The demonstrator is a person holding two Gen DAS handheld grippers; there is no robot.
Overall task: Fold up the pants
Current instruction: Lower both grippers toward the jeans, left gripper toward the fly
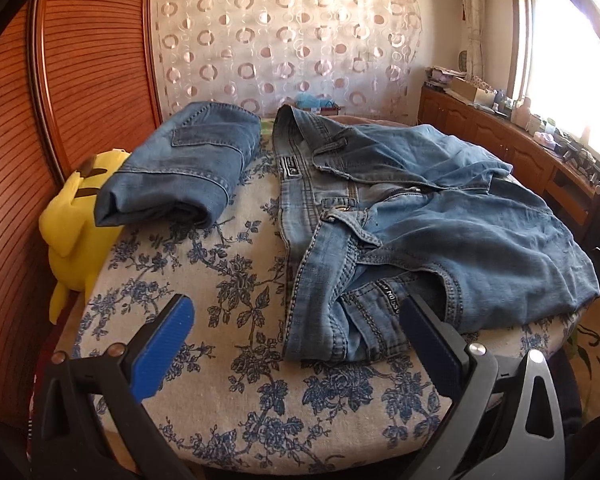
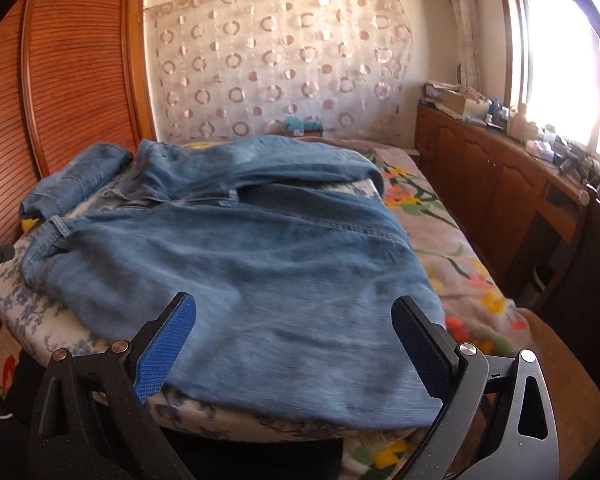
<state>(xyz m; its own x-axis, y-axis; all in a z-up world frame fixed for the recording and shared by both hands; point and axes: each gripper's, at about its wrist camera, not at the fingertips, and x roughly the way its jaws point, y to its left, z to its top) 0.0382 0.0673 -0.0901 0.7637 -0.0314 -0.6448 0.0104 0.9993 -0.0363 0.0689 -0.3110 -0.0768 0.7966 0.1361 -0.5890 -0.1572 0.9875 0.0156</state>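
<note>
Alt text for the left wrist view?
Unfolded jeans lie spread on a blue-floral cloth, the open left claw hovering before their waistband. A folded pair sits behind, beside a yellow plush toy.

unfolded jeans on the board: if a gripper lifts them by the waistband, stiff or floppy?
Likely floppy: the unfolded jeans lie rumpled, the waistband curling and creased, so the legs would probably hang and trail. Probably fairly heavy for cloth, being denim. Unlikely to slip much, since the left gripper has ribbed pads.
</note>
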